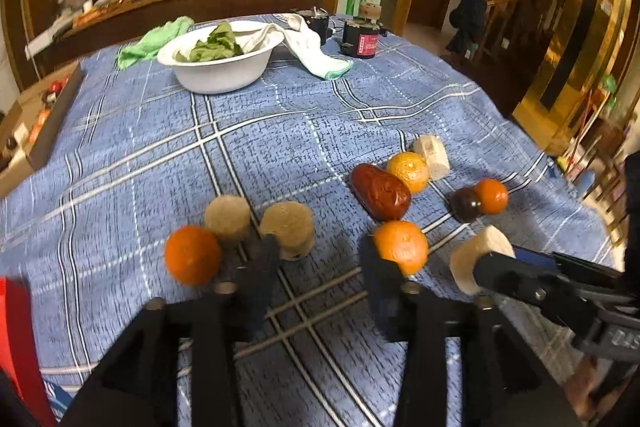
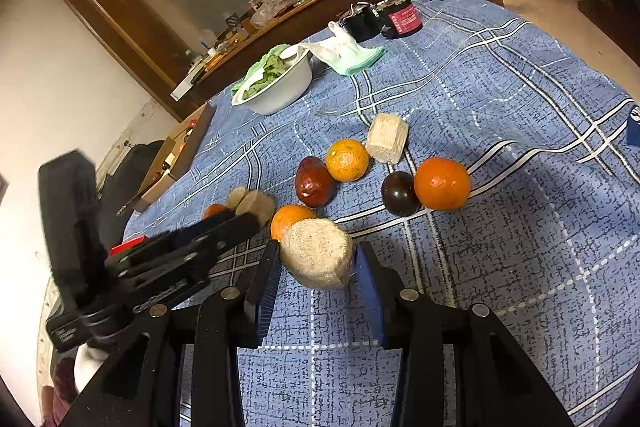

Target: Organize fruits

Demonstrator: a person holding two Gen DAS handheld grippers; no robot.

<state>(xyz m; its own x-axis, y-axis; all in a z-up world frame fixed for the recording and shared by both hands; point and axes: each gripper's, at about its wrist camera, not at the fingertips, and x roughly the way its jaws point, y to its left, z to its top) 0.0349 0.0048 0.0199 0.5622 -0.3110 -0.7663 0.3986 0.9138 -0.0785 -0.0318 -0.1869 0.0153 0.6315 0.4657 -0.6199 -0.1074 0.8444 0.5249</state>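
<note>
While your right gripper (image 2: 316,267) clamps the pale, grainy round cake (image 2: 318,258) low over the blue plaid cloth (image 2: 500,267), your left gripper (image 1: 320,259) stands released beside a glossy orange (image 1: 401,245)

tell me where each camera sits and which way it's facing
Left wrist: sits on the left hand-held gripper, looking down across the blue plaid tablecloth toward the white bowl; its own open fingers show, with the right hand-held gripper entering at right.
Right wrist: sits on the right hand-held gripper, around a pale cylinder piece; the left one enters at left.
Shared: bowl, oranges, dark red fruit.
</note>
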